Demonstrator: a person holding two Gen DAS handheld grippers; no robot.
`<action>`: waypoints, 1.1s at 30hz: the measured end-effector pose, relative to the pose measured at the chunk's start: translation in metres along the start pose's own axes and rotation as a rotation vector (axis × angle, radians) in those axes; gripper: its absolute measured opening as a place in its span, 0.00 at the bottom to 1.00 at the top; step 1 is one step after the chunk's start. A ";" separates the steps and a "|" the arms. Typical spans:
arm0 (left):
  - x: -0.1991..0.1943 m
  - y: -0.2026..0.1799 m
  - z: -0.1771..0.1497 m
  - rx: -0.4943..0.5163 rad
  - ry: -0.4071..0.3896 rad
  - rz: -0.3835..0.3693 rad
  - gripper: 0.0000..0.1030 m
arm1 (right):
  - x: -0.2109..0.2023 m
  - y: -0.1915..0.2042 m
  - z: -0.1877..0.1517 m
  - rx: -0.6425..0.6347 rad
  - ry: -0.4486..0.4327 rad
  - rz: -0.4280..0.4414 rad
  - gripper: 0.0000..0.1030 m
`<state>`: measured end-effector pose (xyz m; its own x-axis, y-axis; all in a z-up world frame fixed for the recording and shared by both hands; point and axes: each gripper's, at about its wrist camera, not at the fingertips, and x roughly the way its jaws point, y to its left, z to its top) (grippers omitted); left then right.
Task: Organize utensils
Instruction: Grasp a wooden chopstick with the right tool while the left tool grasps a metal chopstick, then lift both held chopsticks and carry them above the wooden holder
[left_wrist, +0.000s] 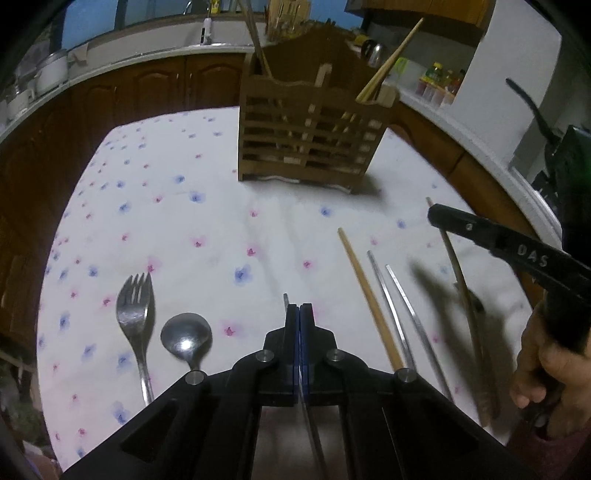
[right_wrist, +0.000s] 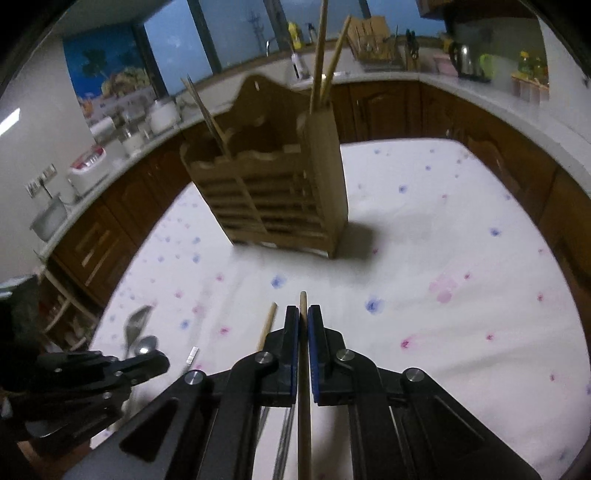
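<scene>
The left gripper (left_wrist: 299, 314) is clenched on a thin metal chopstick (left_wrist: 286, 298), whose tip pokes out just past the pads. The right gripper (right_wrist: 303, 315) is clamped on a wooden chopstick (right_wrist: 303, 299) that runs back between its fingers. Both grippers sit on the near side of the wooden utensil holder (left_wrist: 306, 136), which stands upright on the floral tablecloth (left_wrist: 207, 221), well apart from either.

By my reading the task is partly done: the holder already carries about four sticks, two dark ones at its left end and two pale wooden ones at its right, though motion blur makes that count uncertain.

Still loose on the cloth, nearer the camera than the holder: one fork (left_wrist: 135, 317) and one spoon (left_wrist: 186, 338) to the holder's left, touching nothing; one wooden chopstick (left_wrist: 369, 295) and two metal chopsticks (left_wrist: 400, 310) to its right. The two gripped sticks remain to be dropped in too.
</scene>
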<state>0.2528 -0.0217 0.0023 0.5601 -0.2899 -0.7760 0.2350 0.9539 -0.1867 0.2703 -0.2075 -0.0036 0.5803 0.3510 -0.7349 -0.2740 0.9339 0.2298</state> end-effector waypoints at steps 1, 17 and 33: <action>-0.002 -0.001 0.000 0.007 0.002 0.000 0.00 | -0.006 0.001 0.002 0.001 -0.011 0.007 0.05; 0.051 -0.017 0.003 0.093 0.105 0.084 0.03 | -0.025 0.005 -0.010 0.026 -0.035 0.024 0.05; -0.091 0.006 -0.005 0.018 -0.190 -0.058 0.02 | -0.074 0.026 0.009 -0.006 -0.161 0.058 0.05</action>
<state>0.1992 0.0112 0.0687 0.6851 -0.3550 -0.6361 0.2845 0.9342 -0.2151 0.2276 -0.2084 0.0624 0.6789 0.4108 -0.6086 -0.3148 0.9116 0.2642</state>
